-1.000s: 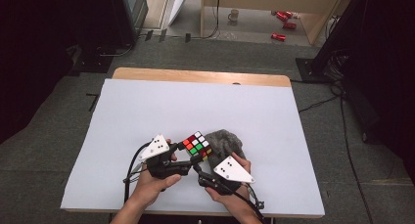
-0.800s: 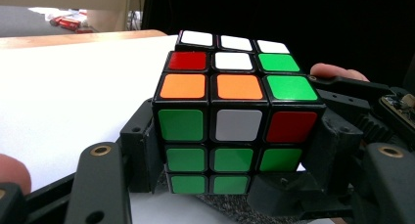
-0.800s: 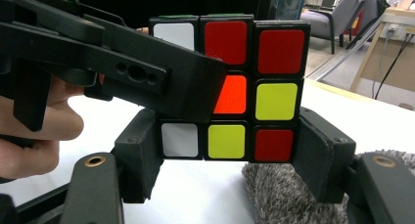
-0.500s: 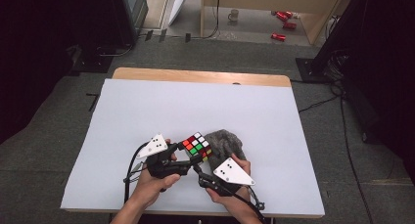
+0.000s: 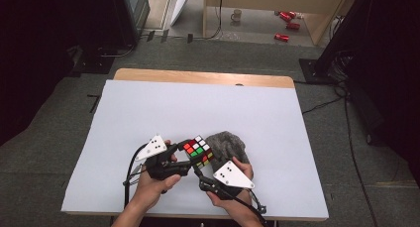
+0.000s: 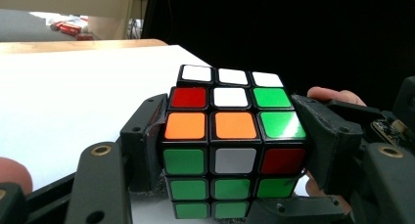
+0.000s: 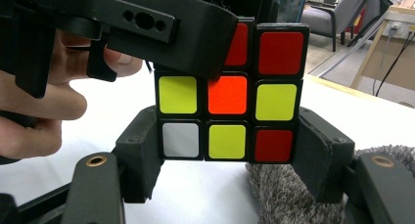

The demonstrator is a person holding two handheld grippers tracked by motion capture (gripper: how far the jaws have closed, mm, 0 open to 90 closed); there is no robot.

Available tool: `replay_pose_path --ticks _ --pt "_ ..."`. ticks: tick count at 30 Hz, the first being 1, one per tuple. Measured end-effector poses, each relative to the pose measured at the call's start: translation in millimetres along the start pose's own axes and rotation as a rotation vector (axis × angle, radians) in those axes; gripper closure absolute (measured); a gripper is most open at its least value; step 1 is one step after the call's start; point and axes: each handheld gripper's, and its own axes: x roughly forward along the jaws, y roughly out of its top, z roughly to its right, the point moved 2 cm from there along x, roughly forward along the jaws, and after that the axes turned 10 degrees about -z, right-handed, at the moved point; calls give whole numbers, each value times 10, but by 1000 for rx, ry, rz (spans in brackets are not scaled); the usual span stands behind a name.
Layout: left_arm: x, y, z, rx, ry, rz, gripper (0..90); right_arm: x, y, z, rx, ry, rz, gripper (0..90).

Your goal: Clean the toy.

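A scrambled Rubik's cube [image 5: 197, 151] is held just above the white table near its front edge. In the left gripper view the cube [image 6: 227, 141] sits between my left gripper's [image 6: 230, 150] jaws, which press on two opposite sides. My right gripper [image 7: 230, 150] is shut on the cube's [image 7: 230, 97] lowest layer, which shows a white, a yellow and a red sticker. From above, the left gripper [image 5: 184, 157] comes at the cube from the left and the right gripper [image 5: 202, 170] from the front right. A hand holds each one.
A grey fuzzy cloth [image 5: 228, 145] lies on the white table top [image 5: 198, 108] just right of the cube, behind the right hand. A wooden strip [image 5: 198, 77] runs along the far edge. Red cans [image 5: 287, 24] and a mug [image 5: 236, 15] sit on the floor beyond.
The cube and both grippers have drifted very slightly toward the person. Both grips look the same.
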Motion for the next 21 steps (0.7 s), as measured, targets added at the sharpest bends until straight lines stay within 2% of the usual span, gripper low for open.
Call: replay_pose_path --ticks 3,6,10,16,21 --pt "6 -2 4 5 2 -7 347 -5 -5 -6 3 -9 -4 347" --pt "21 -6 -5 -10 0 -20 341 0 -15 -15 -6 -22 -14 347" --pt "42 -12 17 3 31 -31 328 2 -17 -30 -9 -35 -13 347" --pt "27 -4 35 4 33 -14 346 4 -20 -29 -1 -33 -9 346" --pt "8 8 42 0 21 -2 349 -10 -12 -32 -8 -35 15 346"
